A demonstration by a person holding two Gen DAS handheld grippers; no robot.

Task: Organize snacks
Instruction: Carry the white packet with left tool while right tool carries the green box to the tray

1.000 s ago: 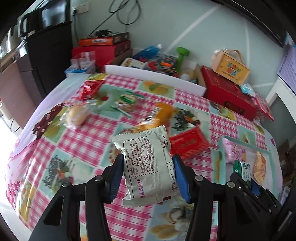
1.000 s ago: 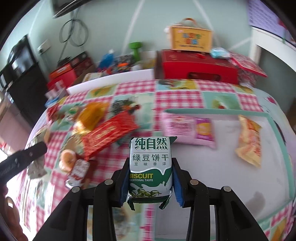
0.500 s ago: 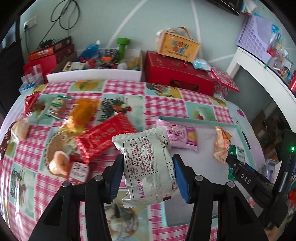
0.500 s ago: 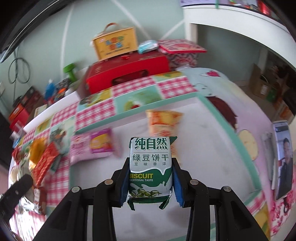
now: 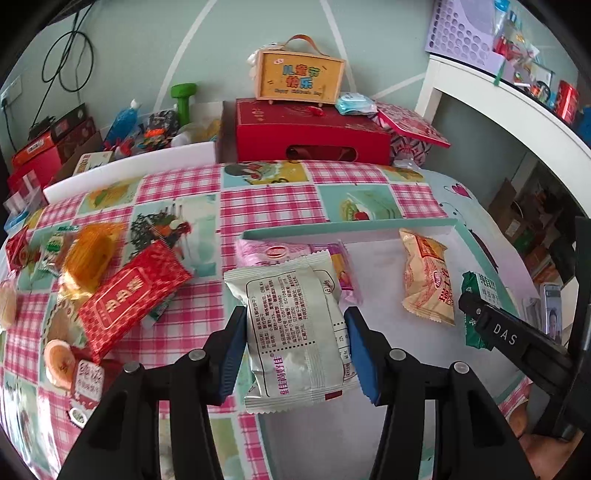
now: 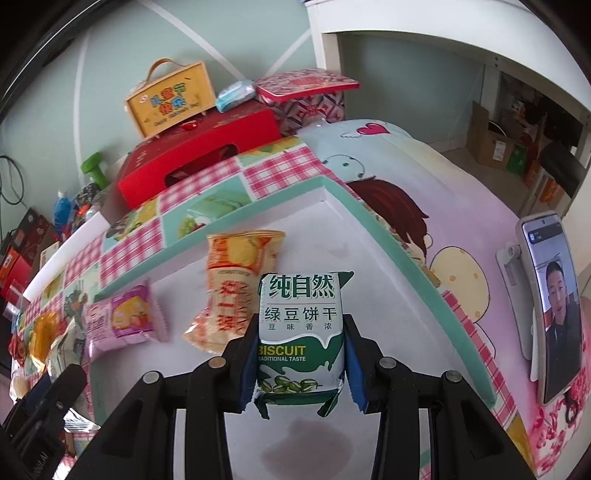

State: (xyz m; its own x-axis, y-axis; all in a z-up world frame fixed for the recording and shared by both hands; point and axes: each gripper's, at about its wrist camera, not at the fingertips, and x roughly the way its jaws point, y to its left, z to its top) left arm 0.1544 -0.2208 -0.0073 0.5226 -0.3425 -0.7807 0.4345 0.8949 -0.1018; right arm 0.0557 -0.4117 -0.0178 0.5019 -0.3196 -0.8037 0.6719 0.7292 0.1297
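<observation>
Crinkly silver snack packet (image 5: 295, 328) pinched in left tool (image 5: 295, 354), green biscuit pack (image 6: 301, 332) pinched in right tool (image 6: 300, 363); releasing together risks piling onto orange packet (image 6: 236, 284) at 11 o'clock in tray (image 6: 406, 258).

Pale green wall (image 5: 369, 44), white shelf unit (image 6: 424, 22), cardboard boxes (image 6: 491, 144) perhaps on floor

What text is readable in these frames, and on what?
"纯自然", "绿豆饼干", "BISCUIT", "TRADITIONAL TASTE": green biscuit pack in right gripper.
"DAS": right gripper's finger, seen from the left wrist.
"儿童节快乐": yellow handled box.
Silver pack in left gripper: fine print too small.
</observation>
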